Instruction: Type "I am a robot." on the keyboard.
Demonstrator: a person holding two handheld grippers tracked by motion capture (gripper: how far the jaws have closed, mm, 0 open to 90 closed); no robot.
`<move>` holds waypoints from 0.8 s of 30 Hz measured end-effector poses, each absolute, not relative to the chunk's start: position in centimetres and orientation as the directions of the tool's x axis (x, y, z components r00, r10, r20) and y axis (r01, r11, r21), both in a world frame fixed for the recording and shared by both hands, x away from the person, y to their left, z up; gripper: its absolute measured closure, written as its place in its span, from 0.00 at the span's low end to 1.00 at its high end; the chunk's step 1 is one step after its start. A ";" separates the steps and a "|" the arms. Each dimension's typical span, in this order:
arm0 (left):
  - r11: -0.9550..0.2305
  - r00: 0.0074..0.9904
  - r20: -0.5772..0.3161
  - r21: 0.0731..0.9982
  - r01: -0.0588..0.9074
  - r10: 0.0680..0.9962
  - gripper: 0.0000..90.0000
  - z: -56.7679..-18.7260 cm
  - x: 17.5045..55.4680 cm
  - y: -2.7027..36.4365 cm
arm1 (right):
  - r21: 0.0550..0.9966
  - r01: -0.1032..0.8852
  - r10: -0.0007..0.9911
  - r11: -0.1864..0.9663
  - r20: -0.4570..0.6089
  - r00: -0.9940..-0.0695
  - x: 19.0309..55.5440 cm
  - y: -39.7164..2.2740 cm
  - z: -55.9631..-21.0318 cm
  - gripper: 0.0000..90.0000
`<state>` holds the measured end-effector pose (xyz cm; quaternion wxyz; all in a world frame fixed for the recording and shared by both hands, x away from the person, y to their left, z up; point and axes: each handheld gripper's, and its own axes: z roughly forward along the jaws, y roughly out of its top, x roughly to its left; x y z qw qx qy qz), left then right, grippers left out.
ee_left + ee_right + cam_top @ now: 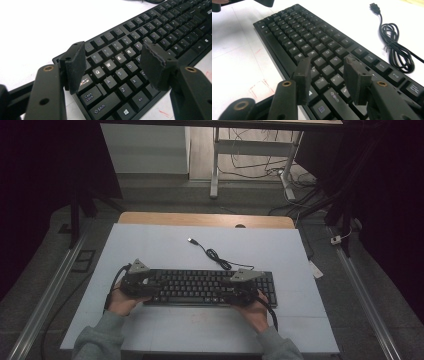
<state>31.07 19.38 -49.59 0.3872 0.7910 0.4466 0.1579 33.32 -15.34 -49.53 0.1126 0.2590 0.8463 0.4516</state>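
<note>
**Currently: both tongs over the keyboard, nothing gripped**

Left gripper [150, 285] hangs above the keyboard's [200, 286] left end, jaws spread, with the Q-W-E-R keys [112, 62] showing in the gap below and no pad touching them. Right gripper [231, 292] stands over the keys left of the number pad, jaws apart with nothing between them. Behind the right gripper, the keyboard's cable [216, 256] lies coiled on the table [150, 245], its plug [375, 7] loose.

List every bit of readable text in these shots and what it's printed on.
"Caps Lock": key on the keyboard.
"Shift": key.
"Alt": key.
"Q", "W", "E", "R", "A", "S", "D", "Z", "X": letter keys.
Number row, far keys and top-right logo: too blurred.
Right gripper view's key legends: unreadable.
</note>
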 end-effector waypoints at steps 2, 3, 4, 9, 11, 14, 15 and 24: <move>-0.305 0.553 -0.093 0.754 0.582 0.828 0.42 -49.6 31.1 19.4 | 0.820 0.337 0.537 0.462 0.044 -0.843 33.3 -15.0 -49.5 0.69; -0.305 0.554 -0.093 0.754 0.582 0.828 0.42 -49.6 31.1 19.4 | 0.822 0.337 0.534 0.459 0.048 -0.844 33.4 -14.8 -49.5 0.71; -0.306 0.554 -0.092 0.754 0.582 0.828 0.42 -49.6 31.1 19.3 | 0.820 0.335 0.529 0.465 0.046 -0.847 33.4 -14.7 -49.5 0.73; -0.308 0.555 -0.090 0.752 0.582 0.827 0.42 -49.7 31.1 19.3 | 0.815 0.326 0.495 0.479 0.055 -0.867 33.5 -13.9 -49.4 0.87; -0.310 0.555 -0.089 0.752 0.582 0.827 0.42 -49.7 31.1 19.3 | 0.816 0.320 0.484 0.481 0.057 -0.873 33.5 -13.5 -49.4 0.92; -0.312 0.556 -0.088 0.751 0.582 0.826 0.42 -49.7 31.1 19.2 | 0.816 0.313 0.472 0.486 0.057 -0.880 33.5 -12.9 -49.3 0.99; -0.314 0.557 -0.086 0.751 0.581 0.826 0.42 -49.7 31.1 19.1 | 0.815 0.312 0.472 0.488 0.054 -0.880 33.5 -12.7 -49.3 0.99; -0.328 0.562 -0.074 0.747 0.579 0.824 0.41 -49.8 31.1 18.9 | 0.800 0.318 0.448 0.509 0.069 -0.892 33.4 -10.1 -49.9 0.99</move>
